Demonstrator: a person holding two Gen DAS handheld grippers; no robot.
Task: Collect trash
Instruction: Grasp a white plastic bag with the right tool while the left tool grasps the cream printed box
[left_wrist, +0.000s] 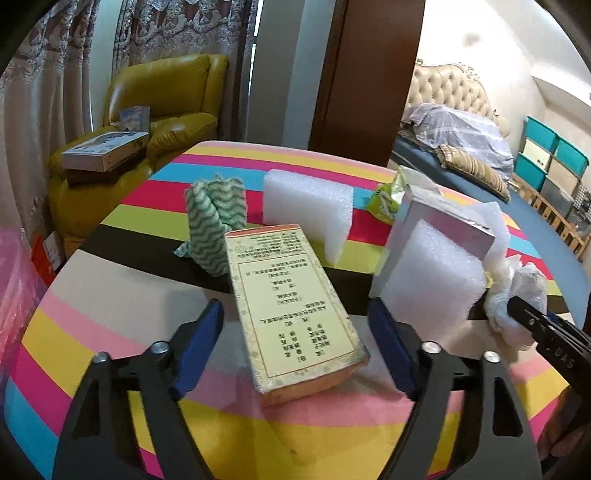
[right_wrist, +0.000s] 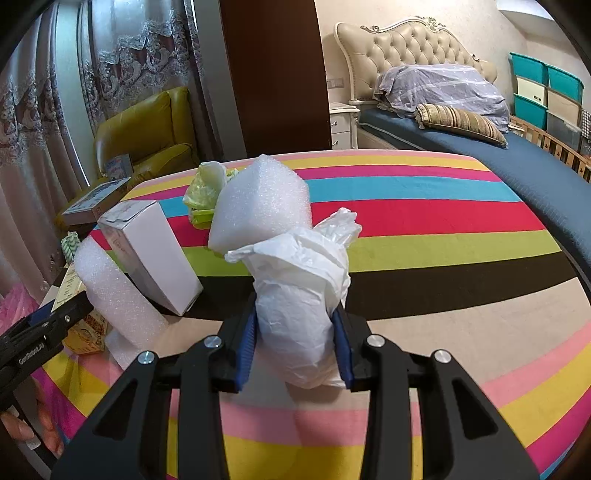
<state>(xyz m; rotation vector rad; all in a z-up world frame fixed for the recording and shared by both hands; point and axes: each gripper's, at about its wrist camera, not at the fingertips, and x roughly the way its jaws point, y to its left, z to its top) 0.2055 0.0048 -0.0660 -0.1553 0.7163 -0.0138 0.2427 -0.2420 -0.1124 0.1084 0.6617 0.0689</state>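
Between the right tongs (right_wrist: 295, 347), a crumpled white bag (right_wrist: 303, 295) is pinched; the left tongs (left_wrist: 295, 347) straddle the yellow box (left_wrist: 295, 314), seemingly untouched. Foam blocks (left_wrist: 306, 206) beyond remain uncollected.

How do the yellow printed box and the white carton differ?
The yellow printed box lies flat on its broad face; the white carton leans tilted on an edge. The yellow box is covered in print; the white carton is mostly plain. The yellow box lies between the left gripper's open jaws; the carton is ungripped. Both are rectangular cartons on the striped tablecloth.
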